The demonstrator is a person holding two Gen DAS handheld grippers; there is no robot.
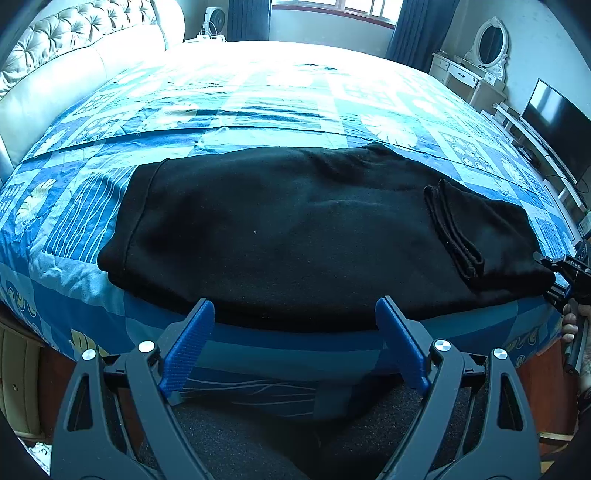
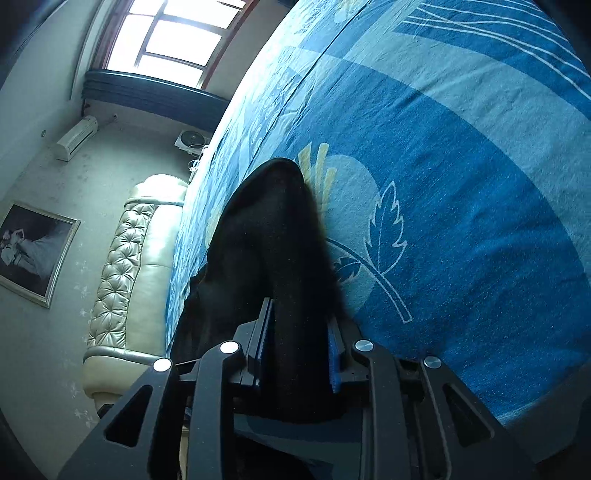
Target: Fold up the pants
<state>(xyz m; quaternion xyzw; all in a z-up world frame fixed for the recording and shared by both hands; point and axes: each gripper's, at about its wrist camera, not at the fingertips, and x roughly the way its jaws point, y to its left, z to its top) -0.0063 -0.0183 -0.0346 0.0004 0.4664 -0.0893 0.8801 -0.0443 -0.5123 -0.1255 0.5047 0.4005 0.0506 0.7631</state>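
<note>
Black pants (image 1: 288, 236) lie folded lengthwise across the near side of the bed (image 1: 258, 110), waistband at the left, the leg cuffs folded back on top at the right. My left gripper (image 1: 295, 314) is open and empty, its blue pads (image 1: 192, 343) just short of the pants' near edge. My right gripper (image 1: 554, 277) is at the pants' right end, turned on its side. In the right wrist view the right gripper (image 2: 299, 332) is shut on a thick fold of the black pants (image 2: 266, 236) against the bedspread.
The bed has a blue patterned spread (image 2: 461, 184) and a cream tufted headboard (image 1: 74, 48) at the left. A white dresser with a mirror (image 1: 484, 55) and a TV (image 1: 557, 118) stand at the right. A window (image 1: 332, 7) is behind the bed.
</note>
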